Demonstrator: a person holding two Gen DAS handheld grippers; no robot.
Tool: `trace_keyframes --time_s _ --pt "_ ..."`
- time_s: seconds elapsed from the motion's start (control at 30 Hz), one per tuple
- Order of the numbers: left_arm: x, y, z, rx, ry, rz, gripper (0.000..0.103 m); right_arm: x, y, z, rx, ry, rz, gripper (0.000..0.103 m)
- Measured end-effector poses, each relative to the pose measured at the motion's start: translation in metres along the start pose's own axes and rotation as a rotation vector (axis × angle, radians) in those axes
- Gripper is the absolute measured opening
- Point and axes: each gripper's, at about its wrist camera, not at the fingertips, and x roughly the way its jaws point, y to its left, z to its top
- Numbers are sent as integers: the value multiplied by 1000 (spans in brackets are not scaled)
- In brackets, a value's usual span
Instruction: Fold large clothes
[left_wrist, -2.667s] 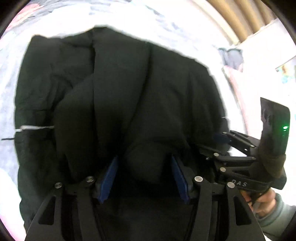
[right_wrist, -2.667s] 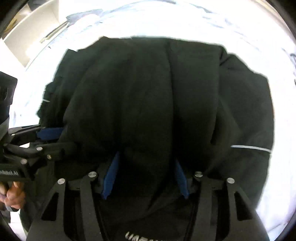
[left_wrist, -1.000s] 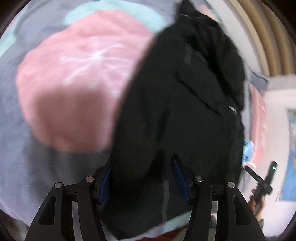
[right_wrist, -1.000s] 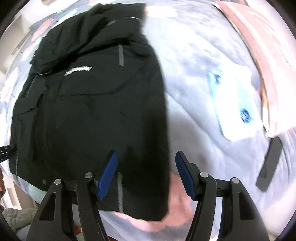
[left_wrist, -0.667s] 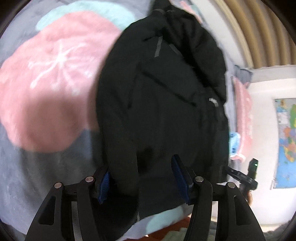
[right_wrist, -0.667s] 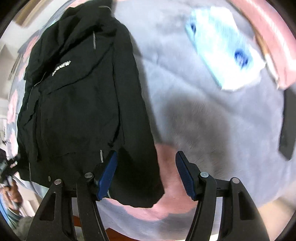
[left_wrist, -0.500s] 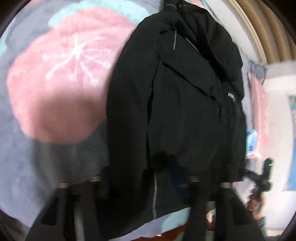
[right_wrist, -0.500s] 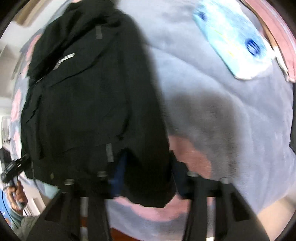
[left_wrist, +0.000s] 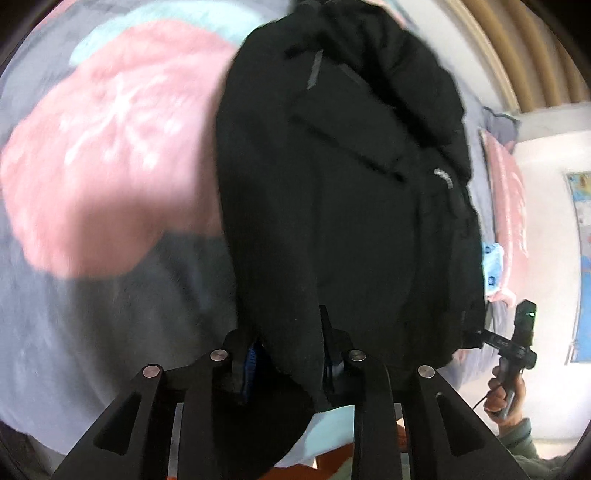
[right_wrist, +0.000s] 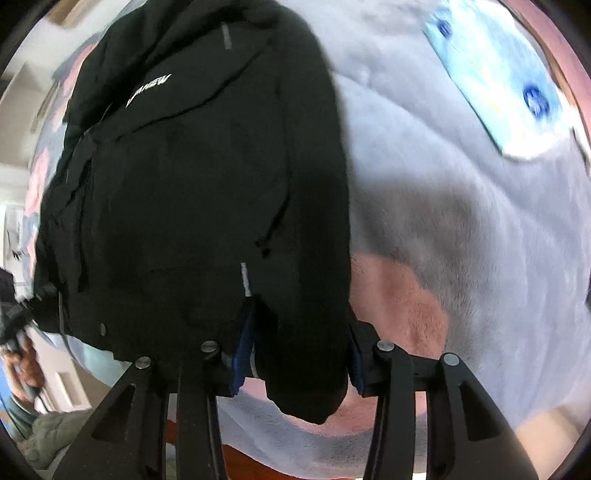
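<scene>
A black hooded jacket lies front up on a grey, pink and teal blanket, hood at the far end. My left gripper is shut on the jacket's near sleeve cuff, its blue pads mostly hidden by cloth. In the right wrist view the jacket shows white chest lettering. My right gripper has closed in on the other sleeve's cuff, blue pads against the fabric. The right gripper also shows at the right edge of the left wrist view.
A light blue packet lies on the blanket at the far right, beside a pink pillow edge. The bed's near edge runs just under both grippers. A white wall with a map stands to the right.
Both grippers went from open around the sleeve cuffs to closed on them. Earlier the jacket hung bunched close to the cameras; it now lies spread on the bed.
</scene>
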Motion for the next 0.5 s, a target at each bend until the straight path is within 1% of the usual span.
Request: trace_keyframes --time_s 0.07,0.1,0.13,0.17,0.2,0.27,0.3,0.37,0.4,0.5 --pt "2 6 -3 -35 1 -4 27 -4 -8 2 34 3 42 49" --pt "0 7 -3 -47 -2 -32 27 -9 -7 2 37 2 75 46" --pt "-3 8 -2 -46 -10 -51 27 -14 -3 3 26 -9 95 42" --pt "-9 5 -1 -37 -28 -66 25 -22 3 5 6 -28 113 31" --pt "-13 1 -1 -30 -43 -85 20 -28 8 7 -5 -39 125 24" --pt "-25 -11 1 -29 -93 -127 19 -40 21 13 -20 -73 113 19" --pt "-33 -14 5 -43 -127 -146 19 -51 28 17 -33 -109 85 17" --pt "-48 -16 13 -85 -195 -150 18 -71 34 26 -47 -173 70 16" --pt "-56 -17 18 -101 -230 -154 18 -81 28 31 -53 -194 67 16" --pt "-77 -26 32 -113 -307 -197 18 -112 28 59 -59 -240 105 15"
